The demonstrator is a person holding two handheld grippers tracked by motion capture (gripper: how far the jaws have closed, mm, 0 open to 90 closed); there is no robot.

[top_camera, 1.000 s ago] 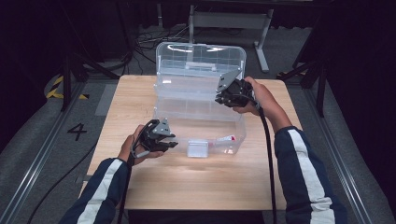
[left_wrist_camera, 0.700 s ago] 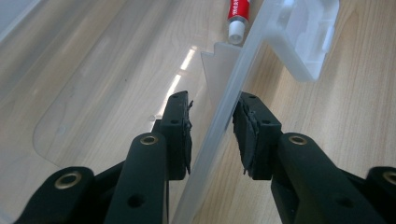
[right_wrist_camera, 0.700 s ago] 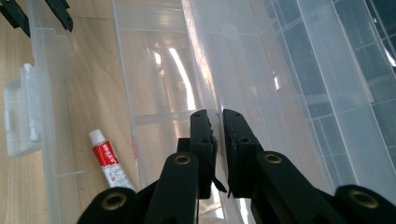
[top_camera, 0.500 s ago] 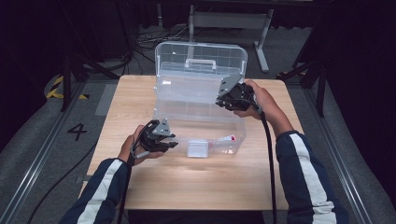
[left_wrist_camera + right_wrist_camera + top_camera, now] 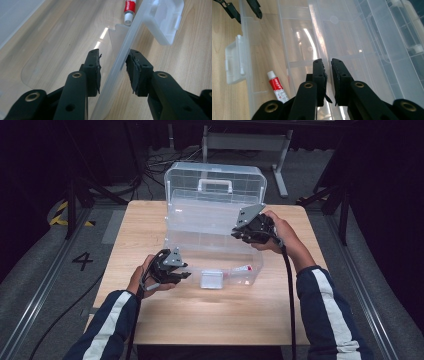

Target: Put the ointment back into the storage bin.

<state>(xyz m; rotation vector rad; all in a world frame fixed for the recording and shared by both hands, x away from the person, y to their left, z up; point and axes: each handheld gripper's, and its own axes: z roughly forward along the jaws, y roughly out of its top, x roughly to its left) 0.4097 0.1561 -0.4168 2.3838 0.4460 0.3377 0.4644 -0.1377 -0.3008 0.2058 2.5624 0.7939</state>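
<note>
Jaws of the left gripper (image 5: 184, 275) are standing a little apart astride the front wall of the clear box (image 5: 215, 227) on the worktop (image 5: 210, 315), and they have just been opening; the wall is passing between the pads, neither visibly pressing it. Ahead of those jaws, inside the box, a red-and-white tube (image 5: 130, 10) is lying on the floor, with the white latch (image 5: 166, 22) hanging outside to their right. Farther right, the right gripper (image 5: 239, 232) is pinching its jaws narrowly on the box's thin back wall, the raised lid (image 5: 215, 182) standing beyond.
</note>
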